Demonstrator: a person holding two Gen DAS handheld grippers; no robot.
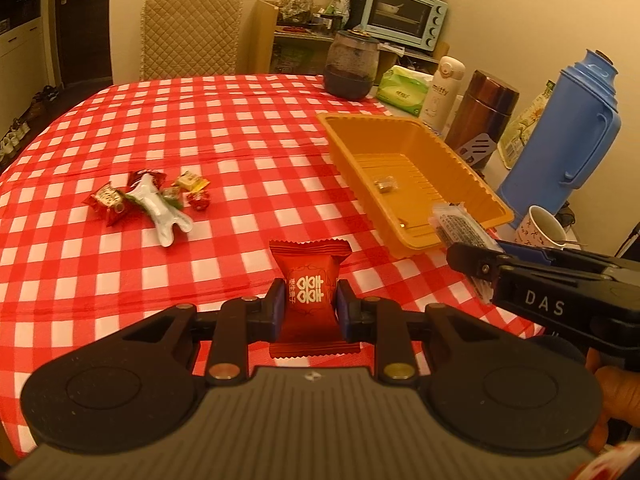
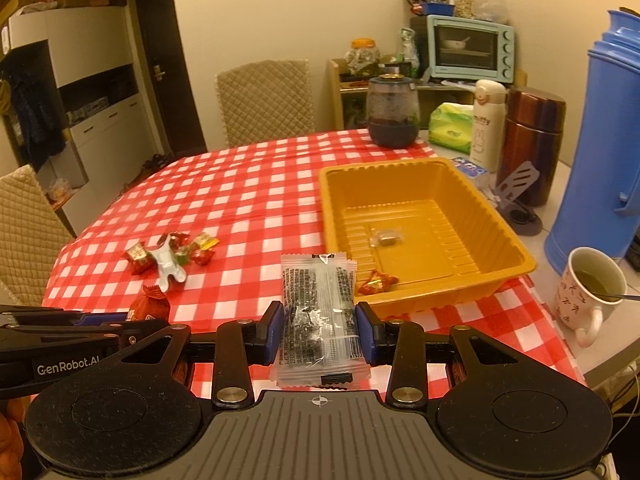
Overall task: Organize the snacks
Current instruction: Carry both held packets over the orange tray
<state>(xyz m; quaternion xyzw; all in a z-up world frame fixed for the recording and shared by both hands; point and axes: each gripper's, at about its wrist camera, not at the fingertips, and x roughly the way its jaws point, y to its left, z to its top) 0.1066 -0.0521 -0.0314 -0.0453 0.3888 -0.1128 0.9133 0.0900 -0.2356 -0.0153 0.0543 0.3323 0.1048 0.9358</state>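
left gripper (image 1: 308,309): fingers pinching 1 red candy packet (image 1: 309,292) w/ white characters on it, held up above the surface (image 1: 240,128), near the tray's front corner

right gripper (image 2: 320,332): fingers pinching 1 clear packet (image 2: 319,312) w/ dark stuff inside, upright, just in front of the tray's near wall

tray (image 2: 404,168): 1 orange plastic tray, sits on the checked cloth toward the right edge of the surface

in the tray: 2 pcs counted from the right wrist view. 1 small clear-wrapped bit (image 2: 385,237) mid-floor, 1 red-gold wrapped candy (image 2: 378,282) at the near left corner

loose pile (image 1: 148,200): left of the tray, well apart from it. approx 5 wrapped candies plus 1 white-silver wrapper across them, some overlap so count is rough

behind/right of the tray: 1 dark glass jar (image 1: 351,65), 1 green tissue pack (image 1: 404,90), 1 white bottle (image 1: 444,90), 1 brown flask (image 1: 482,110), 1 blue thermos (image 1: 568,136), 1 mug (image 2: 588,292)

only in right wrist view: the red-gold candy in the tray corner (left view has the clear packet in front of that spot), plus liquid & a spoon in the mug

only in left wrist view: the characters on the red packet; the right view catches just its top edge left of the tray

chairs: left view shows 1 quilted chair (image 1: 191,36) behind the surface, right view shows 2
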